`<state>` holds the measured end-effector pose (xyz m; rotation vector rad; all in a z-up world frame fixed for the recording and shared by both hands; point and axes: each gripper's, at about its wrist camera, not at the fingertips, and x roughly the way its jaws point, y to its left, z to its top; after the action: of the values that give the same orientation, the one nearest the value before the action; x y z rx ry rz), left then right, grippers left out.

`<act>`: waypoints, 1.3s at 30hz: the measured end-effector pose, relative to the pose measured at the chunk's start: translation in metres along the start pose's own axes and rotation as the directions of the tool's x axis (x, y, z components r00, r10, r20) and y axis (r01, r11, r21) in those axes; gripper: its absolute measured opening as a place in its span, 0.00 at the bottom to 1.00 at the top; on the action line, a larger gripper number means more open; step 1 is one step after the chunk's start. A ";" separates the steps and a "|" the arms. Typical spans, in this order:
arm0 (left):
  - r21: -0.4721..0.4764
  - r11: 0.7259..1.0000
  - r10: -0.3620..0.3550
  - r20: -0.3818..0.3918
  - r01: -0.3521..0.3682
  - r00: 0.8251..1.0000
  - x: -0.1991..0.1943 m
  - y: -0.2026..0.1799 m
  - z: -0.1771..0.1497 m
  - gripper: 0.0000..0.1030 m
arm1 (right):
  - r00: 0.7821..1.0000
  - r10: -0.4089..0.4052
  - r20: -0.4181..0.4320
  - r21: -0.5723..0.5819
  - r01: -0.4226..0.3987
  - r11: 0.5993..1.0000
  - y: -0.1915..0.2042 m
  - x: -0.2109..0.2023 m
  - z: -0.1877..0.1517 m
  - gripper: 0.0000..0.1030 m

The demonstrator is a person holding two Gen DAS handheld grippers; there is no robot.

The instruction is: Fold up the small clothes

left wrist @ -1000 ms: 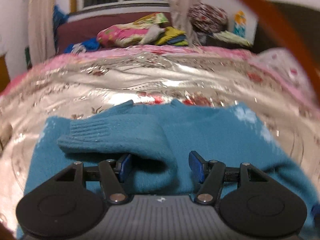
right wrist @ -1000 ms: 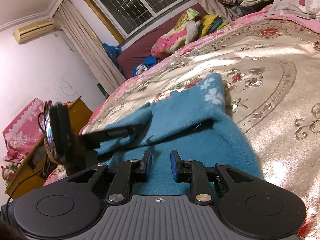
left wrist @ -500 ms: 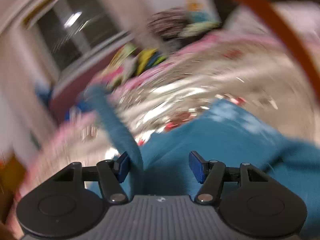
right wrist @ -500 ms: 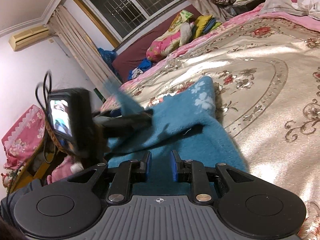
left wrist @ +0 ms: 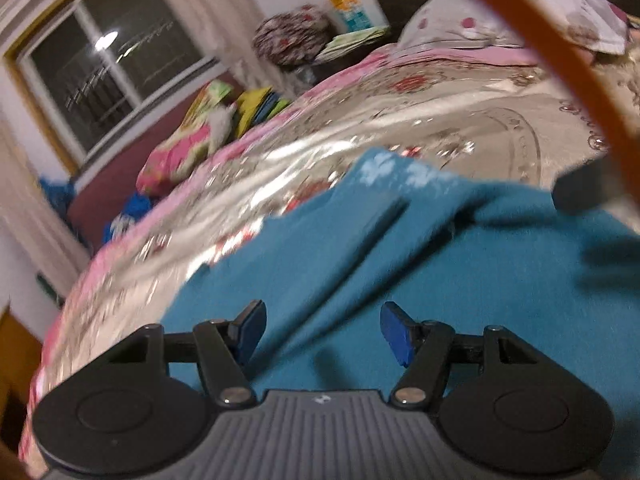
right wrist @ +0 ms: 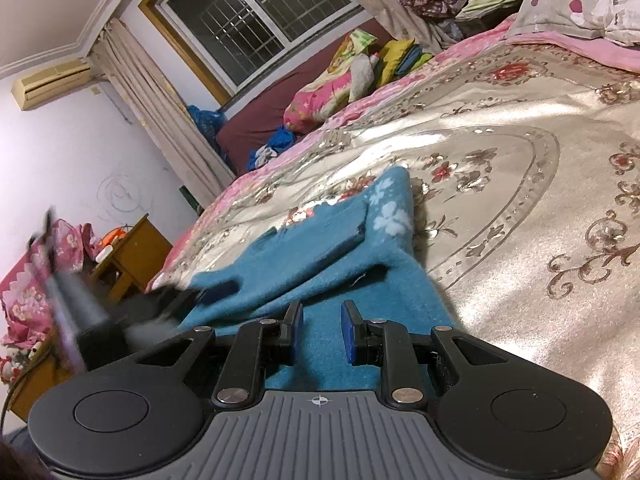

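A small teal knit sweater (left wrist: 400, 264) with white flower marks lies partly folded on the shiny floral bedspread (left wrist: 460, 120); one sleeve lies across its body. My left gripper (left wrist: 322, 334) is open and empty, low over the sweater's near part. In the right wrist view the same sweater (right wrist: 320, 256) lies ahead, and my right gripper (right wrist: 321, 332) hovers over its near edge with a narrow gap between the jaws and nothing in them. The left gripper shows blurred at the left of that view (right wrist: 132, 312).
Pillows (right wrist: 592, 4) lie at the bed's far right. A maroon sofa (right wrist: 260, 124) with bright bedding stands under the window. A wooden bedside table (right wrist: 132, 252) stands left of the bed. An orange cable (left wrist: 540, 60) crosses the left wrist view.
The left gripper swung the sleeve over the sweater's body and let it drop, then came down low over the garment. The right gripper's jaws have parted slightly; it has barely moved.
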<state>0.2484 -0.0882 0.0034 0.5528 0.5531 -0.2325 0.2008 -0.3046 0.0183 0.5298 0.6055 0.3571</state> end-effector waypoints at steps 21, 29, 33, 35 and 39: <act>-0.435 0.893 0.101 -0.052 -0.113 0.994 0.031 0.161 -0.051 0.68 | 0.984 -0.163 -0.072 -0.258 0.140 0.956 0.063 0.154 0.063 0.22; -0.535 0.832 0.053 -0.191 -0.149 0.980 0.063 0.183 -0.090 0.80 | 0.950 -0.280 -0.138 -0.229 0.245 0.942 0.020 0.184 0.059 0.06; -0.564 0.813 0.047 -0.183 -0.144 0.982 0.052 0.190 -0.087 0.79 | 0.950 -0.285 -0.129 -0.212 0.254 0.944 0.027 0.174 0.062 0.14; -0.565 0.815 0.051 -0.157 -0.132 0.986 0.038 0.191 -0.088 0.79 | 0.957 -0.273 -0.099 -0.235 0.244 0.941 0.034 0.158 0.060 0.19; -0.561 0.819 0.038 -0.160 -0.122 0.986 0.018 0.189 -0.099 0.79 | 0.944 -0.312 -0.104 -0.224 0.284 0.932 0.026 0.147 0.055 0.16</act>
<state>0.2870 0.1228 0.0045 0.0028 0.7012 0.0620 0.3433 -0.2360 0.0065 0.2083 0.7624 0.1645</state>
